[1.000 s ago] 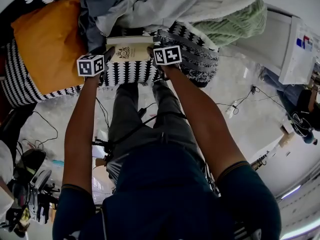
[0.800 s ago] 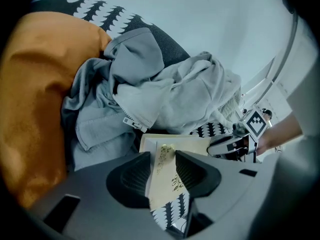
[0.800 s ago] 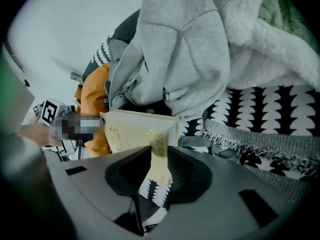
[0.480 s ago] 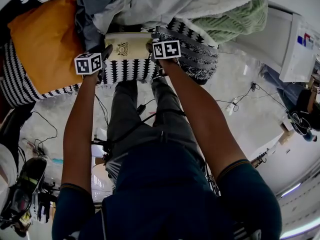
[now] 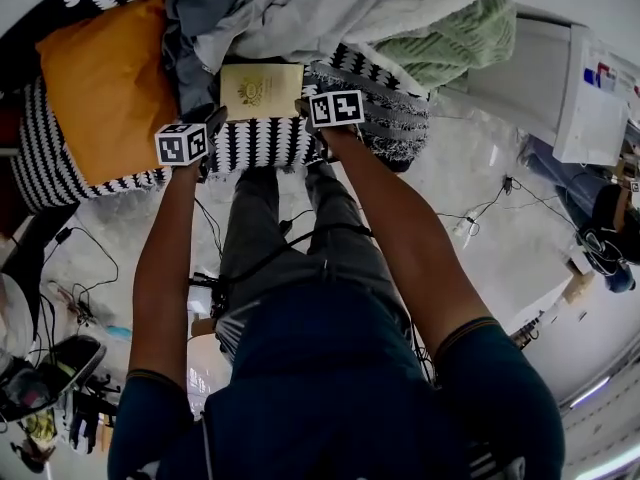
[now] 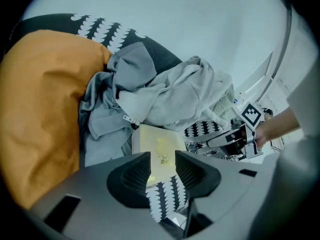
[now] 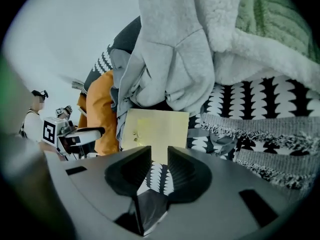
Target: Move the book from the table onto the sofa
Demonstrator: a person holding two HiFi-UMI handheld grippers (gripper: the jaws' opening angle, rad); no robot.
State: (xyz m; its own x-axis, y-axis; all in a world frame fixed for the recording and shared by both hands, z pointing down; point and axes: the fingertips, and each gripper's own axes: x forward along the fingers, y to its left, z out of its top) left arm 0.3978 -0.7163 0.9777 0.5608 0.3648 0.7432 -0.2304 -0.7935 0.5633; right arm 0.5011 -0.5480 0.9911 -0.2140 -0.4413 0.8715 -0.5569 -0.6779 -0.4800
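A pale yellow book (image 5: 262,90) with a gold emblem lies flat, cover up, on the black-and-white patterned sofa seat (image 5: 262,143), against the pile of grey clothes. My left gripper (image 5: 208,128) sits just off the book's near left corner and my right gripper (image 5: 308,108) off its near right corner. In the left gripper view the book (image 6: 157,146) lies beyond the left gripper (image 6: 162,166), whose jaws stand apart with nothing between them. The right gripper view shows the same book (image 7: 156,129) ahead of the right gripper (image 7: 159,166), also open and empty.
An orange cushion (image 5: 105,88) fills the sofa's left. Grey clothes (image 5: 300,8) and a green knitted blanket (image 5: 455,38) are heaped behind the book. A fringed patterned cushion (image 5: 385,118) lies to its right. Cables (image 5: 470,213) run over the floor beside a white cabinet (image 5: 590,88).
The book, held edge-on between the two grippers a second ago, now lies flat on the sofa seat. Both grippers have come off it and drawn slightly back.
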